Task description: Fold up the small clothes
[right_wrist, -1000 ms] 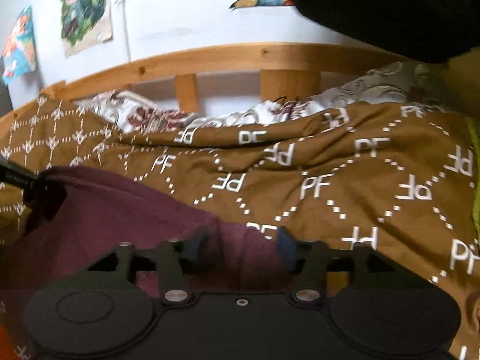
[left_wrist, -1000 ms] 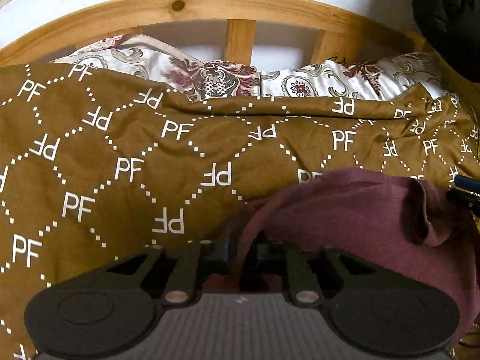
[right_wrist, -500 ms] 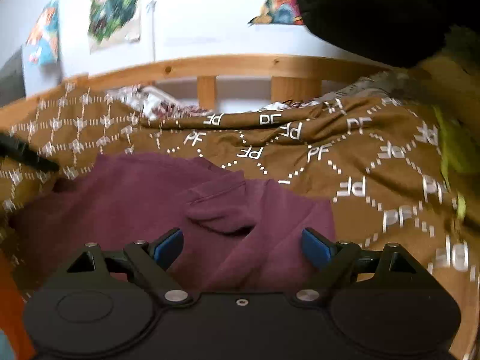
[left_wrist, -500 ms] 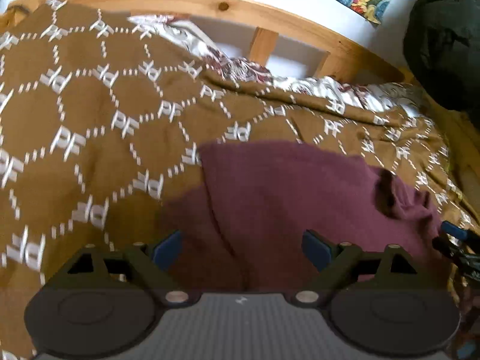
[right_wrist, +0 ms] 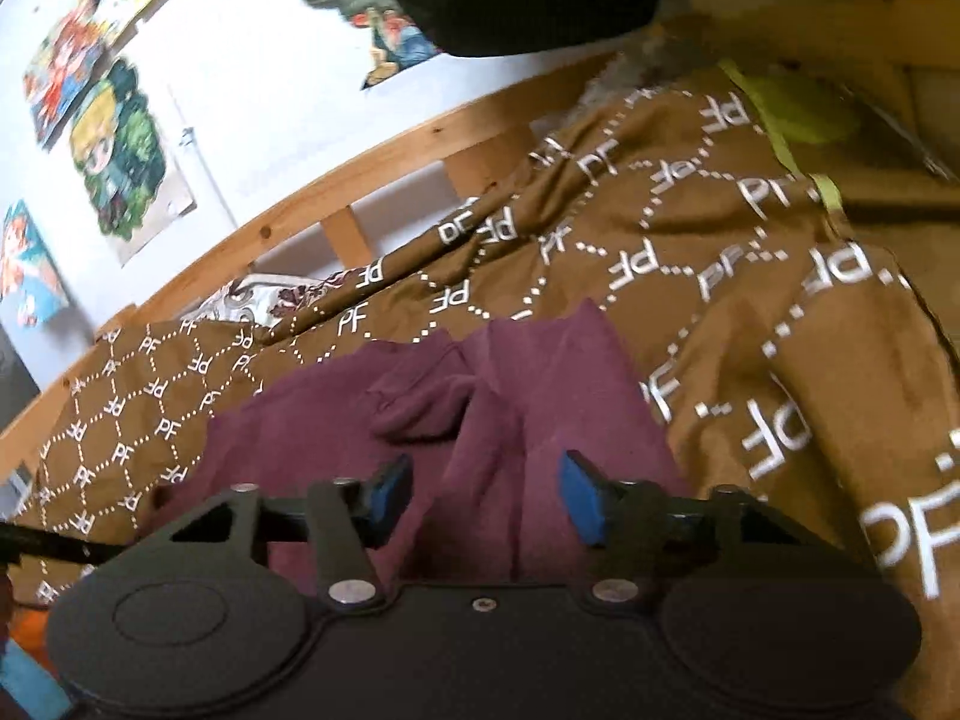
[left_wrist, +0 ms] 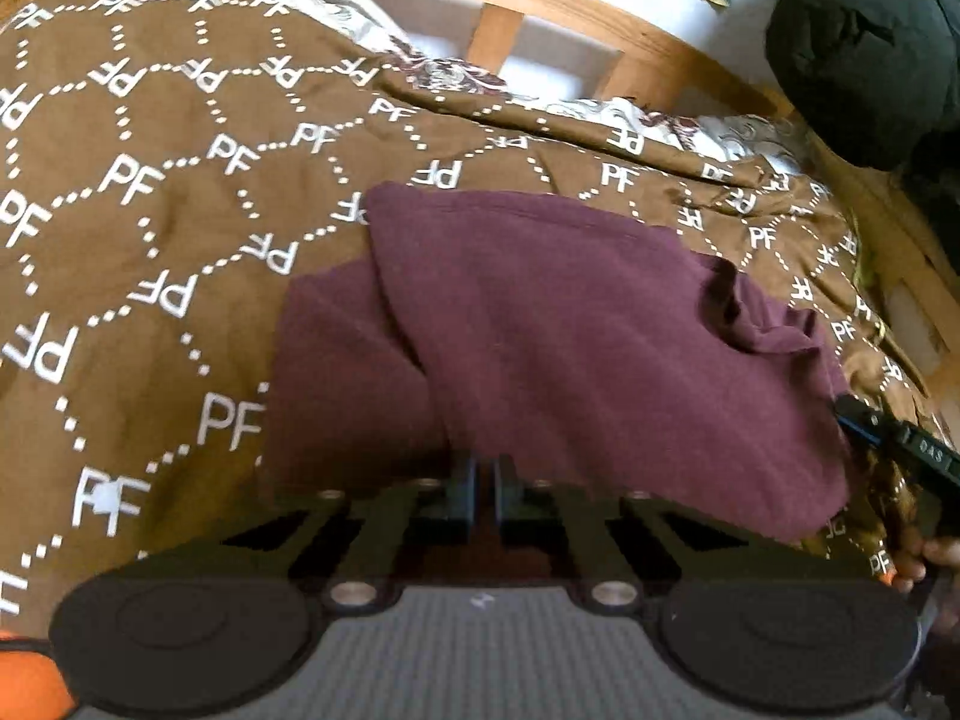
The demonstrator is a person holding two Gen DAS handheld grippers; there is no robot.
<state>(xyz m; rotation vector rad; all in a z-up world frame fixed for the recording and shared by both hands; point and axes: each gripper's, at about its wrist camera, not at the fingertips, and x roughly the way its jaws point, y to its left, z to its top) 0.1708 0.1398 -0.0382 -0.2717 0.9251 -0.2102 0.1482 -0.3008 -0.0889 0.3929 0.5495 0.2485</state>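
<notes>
Fingers of left gripper (left_wrist: 478,495) closed together at the near hem of the maroon garment (left_wrist: 576,324); whether cloth is pinched, cannot tell. Right gripper (right_wrist: 486,495) fingers apart above it. Garment lies on brown bedspread (left_wrist: 150,228). Soft, light, limp; best taken at hem corners.

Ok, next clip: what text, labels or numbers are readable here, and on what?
"PF": white letters repeated across the brown bedspread.
"OAS": small white marking on the right gripper, only partly legible, so uncertain.
Wall posters: pictures only, no readable words.
Maroon garment: no print visible.
</notes>
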